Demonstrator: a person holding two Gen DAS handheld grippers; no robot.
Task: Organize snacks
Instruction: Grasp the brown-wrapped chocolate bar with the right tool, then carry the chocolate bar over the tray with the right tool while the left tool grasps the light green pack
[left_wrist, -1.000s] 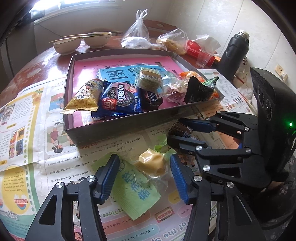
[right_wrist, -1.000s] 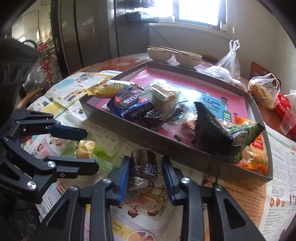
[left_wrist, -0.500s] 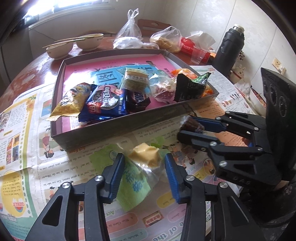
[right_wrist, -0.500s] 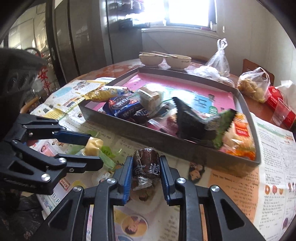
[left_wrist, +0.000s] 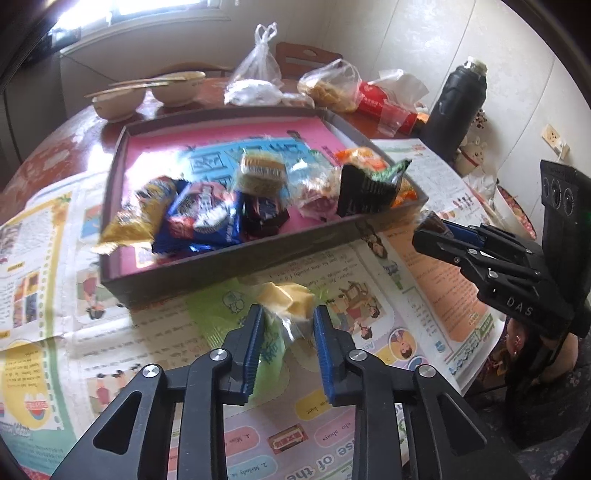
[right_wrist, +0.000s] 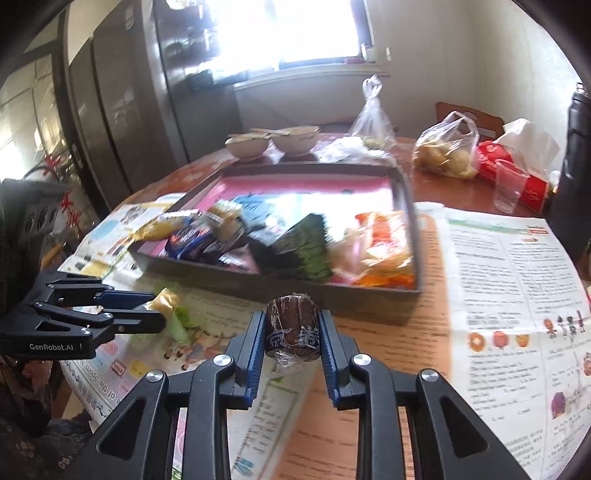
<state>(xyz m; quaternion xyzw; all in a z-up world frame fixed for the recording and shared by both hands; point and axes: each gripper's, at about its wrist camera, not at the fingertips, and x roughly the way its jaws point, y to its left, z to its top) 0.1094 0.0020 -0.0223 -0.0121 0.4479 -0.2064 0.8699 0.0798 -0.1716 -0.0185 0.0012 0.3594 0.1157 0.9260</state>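
Both tools on snacks in front of the tray, left closing, right clamped.

Left tool (left_wrist: 289, 325): jaws closing around the yellow cake in clear wrap (left_wrist: 286, 297); the wrapper sits between the blue pads (left_wrist: 255, 343), low over the newspaper (left_wrist: 155, 343) on the counter, can't tell if the pads press it. Just ahead of it: the dark tray (left_wrist: 192, 271) holding 5 or so packets, gold bag (left_wrist: 138, 218) far left, blue cookie pack (left_wrist: 203, 218) next, black-green bag (left_wrist: 369, 188) toward the right. Right tool (right_wrist: 292, 334): clamped on the brown wrapped cake (right_wrist: 293, 321), held clear of the paper, short of the tray's front wall (right_wrist: 369, 299). Beyond the tray, right of both tools: plastic cup (right_wrist: 509, 188), red tissue pack (right_wrist: 517, 177), black flask (left_wrist: 460, 107).
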